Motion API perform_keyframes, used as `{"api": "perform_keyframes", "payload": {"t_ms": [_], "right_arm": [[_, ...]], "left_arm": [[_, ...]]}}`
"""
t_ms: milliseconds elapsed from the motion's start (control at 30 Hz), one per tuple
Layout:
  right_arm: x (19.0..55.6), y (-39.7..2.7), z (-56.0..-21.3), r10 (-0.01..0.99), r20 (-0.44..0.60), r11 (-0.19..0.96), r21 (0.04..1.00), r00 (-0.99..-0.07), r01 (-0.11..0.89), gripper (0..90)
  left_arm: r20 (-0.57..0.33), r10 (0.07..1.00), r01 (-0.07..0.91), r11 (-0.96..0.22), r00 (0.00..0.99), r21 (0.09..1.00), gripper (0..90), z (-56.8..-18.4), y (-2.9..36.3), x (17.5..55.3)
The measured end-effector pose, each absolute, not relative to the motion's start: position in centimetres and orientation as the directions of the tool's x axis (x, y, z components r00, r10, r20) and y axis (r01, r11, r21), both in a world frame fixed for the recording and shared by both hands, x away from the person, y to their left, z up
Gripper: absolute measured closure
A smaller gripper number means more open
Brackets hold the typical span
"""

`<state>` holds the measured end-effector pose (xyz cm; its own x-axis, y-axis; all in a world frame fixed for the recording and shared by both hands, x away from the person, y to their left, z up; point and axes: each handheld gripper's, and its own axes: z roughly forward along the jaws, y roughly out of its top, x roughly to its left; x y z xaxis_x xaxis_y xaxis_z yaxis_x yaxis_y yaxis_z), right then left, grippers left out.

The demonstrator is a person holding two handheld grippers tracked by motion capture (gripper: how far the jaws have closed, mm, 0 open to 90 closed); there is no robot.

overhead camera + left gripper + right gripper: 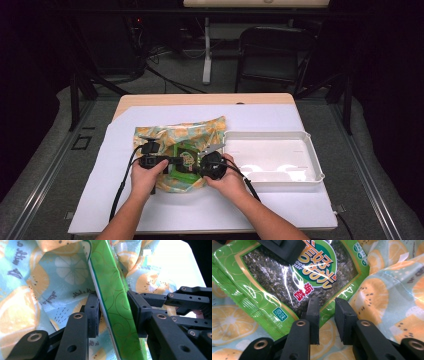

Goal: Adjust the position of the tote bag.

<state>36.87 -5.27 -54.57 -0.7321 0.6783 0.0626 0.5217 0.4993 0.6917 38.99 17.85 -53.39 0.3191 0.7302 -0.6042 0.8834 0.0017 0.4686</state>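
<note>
We look down on a wooden table covered by a white sheet, and on that sheet lies a pale blue cloth printed with orange citrus slices, spread left of centre. To its right, just beside the cloth's edge, sits a white plastic tray with a raised rim. On the middle of the cloth rests a green seaweed snack packet, its clear window showing dark sheets inside and a round label with red and white characters. Our left hand holds the left gripper at the packet's left side; in the left gripper view the packet's green edge stands up between the two black jaws, with the right-hand pad touching it and the other pad just beside it, so we cannot tell whether the grip is firm. Our right hand holds the right gripper at the packet's right side; in the right gripper view its jaws stand apart with a narrow gap between them, poised over the packet's lower edge where it meets the cloth, and we cannot tell if they pinch it.
</note>
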Motion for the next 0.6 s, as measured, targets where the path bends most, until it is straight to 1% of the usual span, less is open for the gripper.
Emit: {"api": "perform_keyframes", "payload": {"t_ms": [300,500,600], "right_arm": [[36.7,-5.2,-54.3,0.673,0.062,0.507,0.687,-0.737,0.52,70.2],[36.5,-5.3,-53.7,0.672,0.075,0.483,0.71,-0.737,0.513,68.8],[36.4,-5.5,-53.3,0.672,0.079,0.473,0.719,-0.736,0.51,68.1]], "left_arm": [[-0.616,0.734,0.889,0.039,0.284,0.456,68.0,-53.1,17.9,38.8],[-0.609,0.737,0.886,0.029,0.294,0.462,68.9,-52.8,18.2,38.7],[-0.624,0.728,0.889,0.043,0.284,0.455,69.6,-52.6,18.3,38.6]]}}
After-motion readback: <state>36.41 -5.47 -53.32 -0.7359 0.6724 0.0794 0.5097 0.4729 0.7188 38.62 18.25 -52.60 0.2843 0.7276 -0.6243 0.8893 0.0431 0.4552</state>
